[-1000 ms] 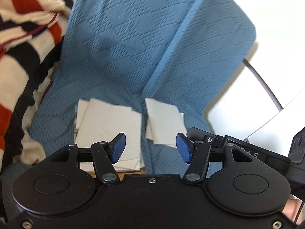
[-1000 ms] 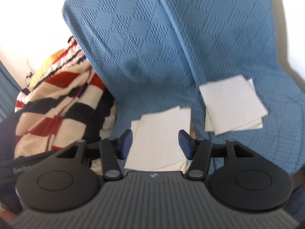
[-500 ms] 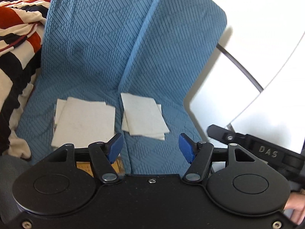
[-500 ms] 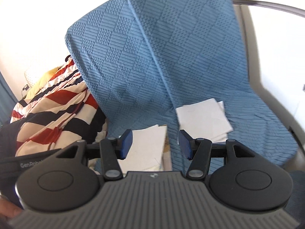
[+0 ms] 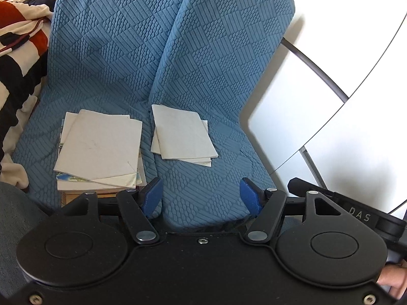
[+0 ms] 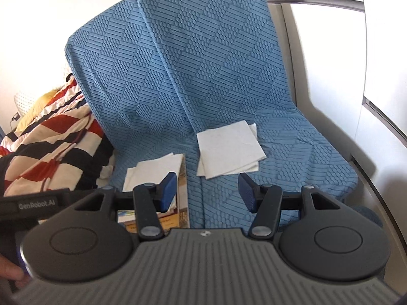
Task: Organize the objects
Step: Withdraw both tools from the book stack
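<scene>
Two blue quilted seat cushions (image 5: 203, 183) (image 6: 292, 157) lie side by side with their backs upright. On the left seat rests a stack of white sheets over books (image 5: 99, 147) (image 6: 152, 170). A smaller pile of white sheets (image 5: 182, 134) (image 6: 229, 150) sits on the right seat. My left gripper (image 5: 201, 198) hovers in front of the seats' front edge, its jaws opening with nothing between them. My right gripper (image 6: 207, 193) hangs before the seats too, open and empty, its left finger (image 6: 168, 190) overlapping the left stack in the picture.
A red, black and cream striped blanket (image 5: 17, 45) (image 6: 51, 139) is heaped left of the seats. White wall panels with a grey rail (image 5: 315, 66) (image 6: 330, 1) run along the right. The other gripper's body (image 5: 356, 213) shows at the right of the left wrist view.
Both grippers have drawn back from the seats, so both paper piles look smaller and farther off. The left jaws have spread wider. The right jaws kept their gap.
</scene>
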Motion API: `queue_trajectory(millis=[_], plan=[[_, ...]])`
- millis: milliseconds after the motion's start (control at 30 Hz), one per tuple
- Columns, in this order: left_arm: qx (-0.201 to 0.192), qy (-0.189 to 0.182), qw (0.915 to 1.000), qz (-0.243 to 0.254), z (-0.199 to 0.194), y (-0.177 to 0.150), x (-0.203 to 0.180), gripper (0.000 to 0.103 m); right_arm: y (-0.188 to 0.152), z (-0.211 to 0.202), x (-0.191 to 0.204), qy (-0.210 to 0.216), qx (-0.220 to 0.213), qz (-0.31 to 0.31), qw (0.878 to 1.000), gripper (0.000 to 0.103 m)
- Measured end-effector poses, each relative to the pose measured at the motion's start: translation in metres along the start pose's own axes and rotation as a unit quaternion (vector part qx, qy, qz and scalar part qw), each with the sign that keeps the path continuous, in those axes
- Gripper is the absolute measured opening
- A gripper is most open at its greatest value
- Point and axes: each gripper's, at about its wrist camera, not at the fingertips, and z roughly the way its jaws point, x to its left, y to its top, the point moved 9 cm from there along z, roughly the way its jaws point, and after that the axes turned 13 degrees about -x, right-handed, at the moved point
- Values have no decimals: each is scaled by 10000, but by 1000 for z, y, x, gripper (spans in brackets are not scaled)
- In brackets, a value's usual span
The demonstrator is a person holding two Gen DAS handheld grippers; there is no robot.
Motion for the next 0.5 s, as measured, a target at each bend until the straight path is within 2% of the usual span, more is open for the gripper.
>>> queue_trajectory(millis=[233,500], plan=[[-34,4,9999,102,0,6,-10,66,-4,1,-15,-155,53,67,9998,57],[-186,-140,9996,144,-3,22,-19,80,4,0,-9,-123,24,-78,9999,61]])
